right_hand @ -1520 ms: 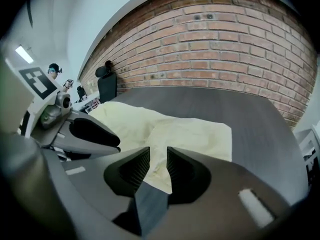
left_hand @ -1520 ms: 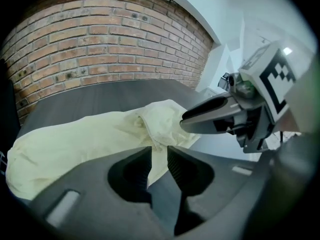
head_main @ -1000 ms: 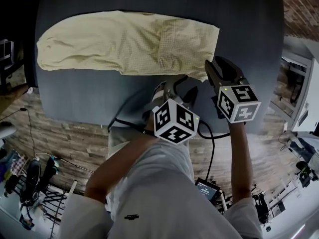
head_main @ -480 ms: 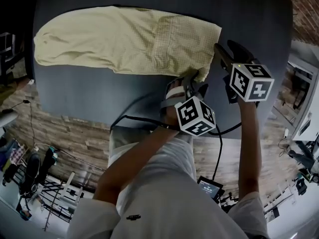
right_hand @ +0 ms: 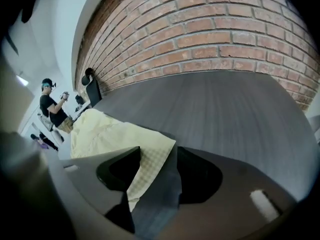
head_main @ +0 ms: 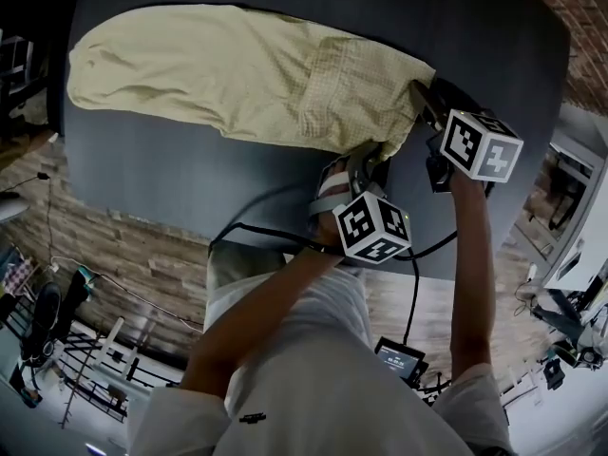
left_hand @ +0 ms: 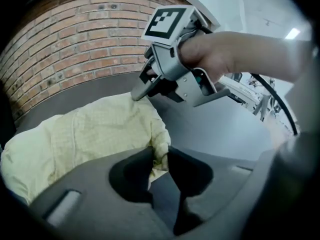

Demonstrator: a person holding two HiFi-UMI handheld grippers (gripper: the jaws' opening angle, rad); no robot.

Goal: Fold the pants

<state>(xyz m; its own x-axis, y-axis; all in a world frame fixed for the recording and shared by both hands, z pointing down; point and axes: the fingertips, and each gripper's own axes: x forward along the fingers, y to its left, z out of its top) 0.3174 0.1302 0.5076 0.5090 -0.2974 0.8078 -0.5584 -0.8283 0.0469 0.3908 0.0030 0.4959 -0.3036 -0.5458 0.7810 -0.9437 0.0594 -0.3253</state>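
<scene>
Both at pants (head_main: 237,74): left tool (left_hand: 160,154) just closing on corner, right tool (right_hand: 156,158) just opening.

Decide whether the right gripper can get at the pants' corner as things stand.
Probably yes: the right gripper is at the pants; its jaws have just been opening, the corner lies between them, and nothing blocks the way.

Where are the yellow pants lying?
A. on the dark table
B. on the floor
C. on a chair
A: the pants lie spread out on the dark table, with the table's bare top showing all round them.
</scene>
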